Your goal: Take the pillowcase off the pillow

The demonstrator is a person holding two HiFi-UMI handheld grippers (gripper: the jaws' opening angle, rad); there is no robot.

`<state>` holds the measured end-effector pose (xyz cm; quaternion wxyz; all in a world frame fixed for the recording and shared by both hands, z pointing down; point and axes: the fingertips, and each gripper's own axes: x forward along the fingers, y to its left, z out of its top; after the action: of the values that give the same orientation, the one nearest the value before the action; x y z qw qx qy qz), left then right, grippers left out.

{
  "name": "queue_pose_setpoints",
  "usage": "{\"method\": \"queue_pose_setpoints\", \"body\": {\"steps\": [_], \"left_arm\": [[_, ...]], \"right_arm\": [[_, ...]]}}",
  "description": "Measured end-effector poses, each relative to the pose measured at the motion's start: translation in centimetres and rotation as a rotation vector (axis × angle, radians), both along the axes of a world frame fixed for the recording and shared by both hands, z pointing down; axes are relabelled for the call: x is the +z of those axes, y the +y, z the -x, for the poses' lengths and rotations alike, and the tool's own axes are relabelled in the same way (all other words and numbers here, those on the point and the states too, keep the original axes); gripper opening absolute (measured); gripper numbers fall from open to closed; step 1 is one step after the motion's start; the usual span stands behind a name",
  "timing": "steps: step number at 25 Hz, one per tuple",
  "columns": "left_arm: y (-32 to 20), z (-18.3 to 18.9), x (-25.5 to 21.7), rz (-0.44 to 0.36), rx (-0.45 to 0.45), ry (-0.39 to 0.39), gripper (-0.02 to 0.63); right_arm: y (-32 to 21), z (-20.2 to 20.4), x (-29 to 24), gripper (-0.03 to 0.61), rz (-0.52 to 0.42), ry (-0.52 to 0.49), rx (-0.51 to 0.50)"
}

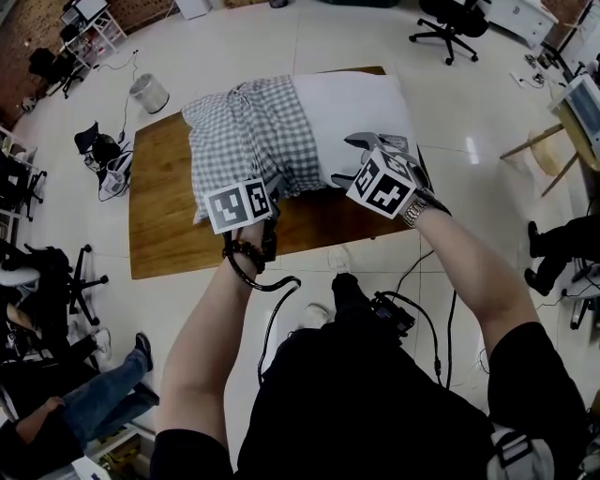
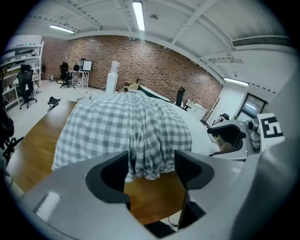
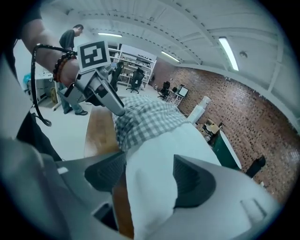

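A pillow lies across a wooden table point(image 1: 164, 216). A grey-and-white checked pillowcase point(image 1: 248, 131) covers its left half, and the bare white pillow point(image 1: 352, 103) shows on the right. My left gripper point(image 1: 272, 190) sits at the near edge of the pillowcase. In the left gripper view it point(image 2: 151, 171) is open, with the bunched hem of the pillowcase point(image 2: 145, 164) hanging just between the jaw tips. My right gripper point(image 1: 345, 159) is at the pillow's near edge. Its jaws point(image 3: 149, 180) stand open around a corner of the white pillow point(image 3: 154, 159), with wood showing beside the left pad.
A white bin point(image 1: 148, 92) stands on the floor beyond the table's left corner. Office chairs point(image 1: 450, 23) are at the back, a wooden stand point(image 1: 553, 141) at the right. A person's legs point(image 1: 84, 403) are at lower left. A cable point(image 1: 272, 319) hangs from my left wrist.
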<state>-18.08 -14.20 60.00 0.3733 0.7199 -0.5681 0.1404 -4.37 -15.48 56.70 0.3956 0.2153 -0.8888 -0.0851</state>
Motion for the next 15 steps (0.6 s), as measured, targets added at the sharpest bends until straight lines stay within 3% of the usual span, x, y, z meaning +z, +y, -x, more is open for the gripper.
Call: {"method": "queue_pose_setpoints", "body": {"steps": [3,8,15], "left_arm": [[0.0,-0.5,2.2,0.016,-0.005,0.042,0.313],[1.0,0.7,3.1,0.068,-0.054,0.032,0.313],[0.1,-0.1,6.9,0.118,-0.071,0.024,0.306]], "right_arm": [[0.0,0.7,1.6,0.327,-0.071,0.05,0.004],[0.0,2.4,3.9,0.327,-0.158,0.128,0.019],[-0.9,1.7,8.4,0.308,-0.15,0.255,0.004]]}}
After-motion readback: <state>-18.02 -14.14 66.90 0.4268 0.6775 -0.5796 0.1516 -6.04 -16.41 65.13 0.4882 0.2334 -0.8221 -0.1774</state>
